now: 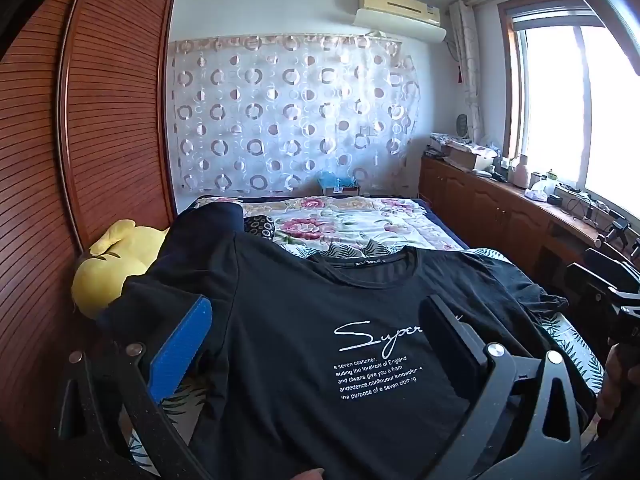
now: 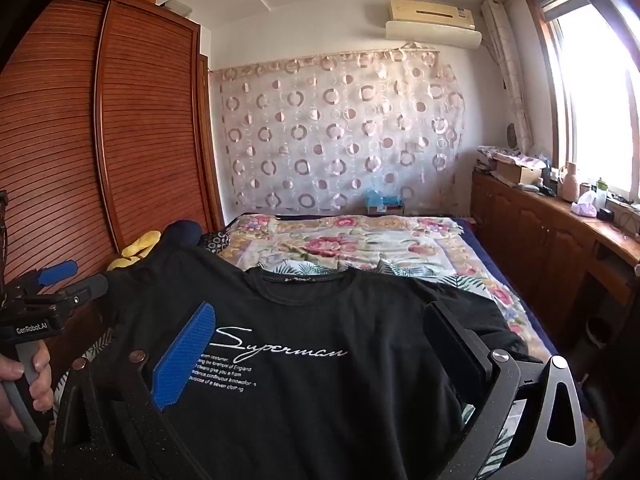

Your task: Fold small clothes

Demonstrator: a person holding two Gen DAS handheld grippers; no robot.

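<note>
While both grippers (image 1: 316, 344) (image 2: 320, 348) gape above it, black T-shirt (image 1: 304, 320) flat, lengthwise along bed (image 1: 360, 224), collar far.

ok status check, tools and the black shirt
Left tool open, right tool open, both over the shirt. Black t-shirt flat on bed, print up, unfolded. Yellow plush beside left sleeve.

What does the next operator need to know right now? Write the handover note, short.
Left gripper: jaws open, poised over the shirt, holding nothing.
Right gripper: jaws open, same.
Black cotton T-shirt with white "Superman" print: spread face up on the floral bedspread, collar toward the far end, sleeves out.
Done: shirt laid out.
Left: every fold; none is started.
</note>
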